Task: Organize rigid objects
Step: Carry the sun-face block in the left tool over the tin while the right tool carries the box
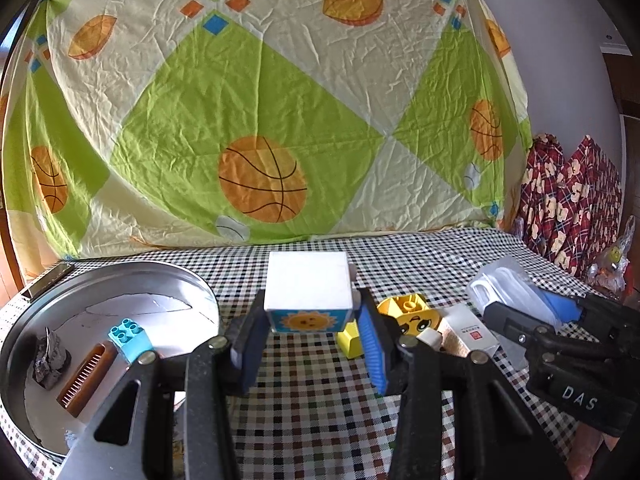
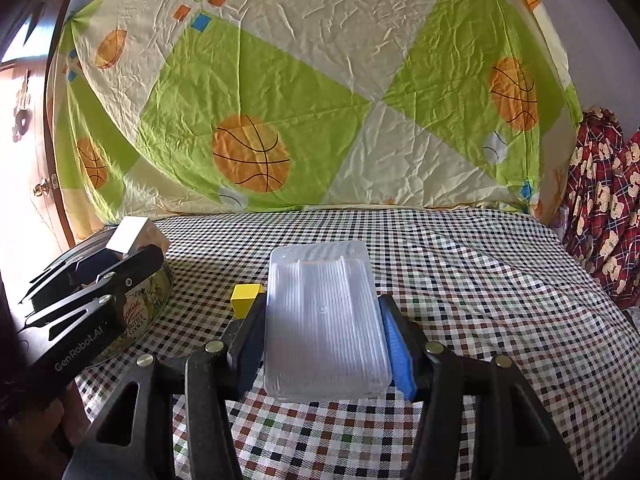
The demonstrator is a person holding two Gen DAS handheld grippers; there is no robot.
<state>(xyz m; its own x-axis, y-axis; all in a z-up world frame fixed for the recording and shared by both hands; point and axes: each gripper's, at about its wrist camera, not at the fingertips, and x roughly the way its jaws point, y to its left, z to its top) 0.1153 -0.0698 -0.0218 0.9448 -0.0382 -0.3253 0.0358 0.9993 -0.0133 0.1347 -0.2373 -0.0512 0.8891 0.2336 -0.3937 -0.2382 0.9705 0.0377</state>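
Note:
My left gripper (image 1: 310,320) is shut on a white cube with a sun picture (image 1: 308,292), held above the checked cloth, just right of the round metal tin (image 1: 200,284). The tin holds a light blue brick (image 1: 130,336), a brown comb (image 1: 86,378) and a dark crumpled lump (image 1: 50,360). My right gripper (image 2: 322,320) is shut on a clear plastic box (image 2: 324,320), held above the table. The right gripper also shows in the left wrist view (image 1: 532,304). A yellow face brick (image 1: 410,314), a small yellow block (image 1: 348,338) and a white carton (image 1: 468,330) lie between the grippers.
The table has a checked cloth (image 2: 480,280). A basketball-print sheet (image 1: 260,120) hangs behind it. Red patterned fabric (image 1: 568,200) hangs at the far right. The tin reads as a butter cookie tin in the right wrist view (image 2: 148,304), with the yellow block (image 2: 246,298) beside it.

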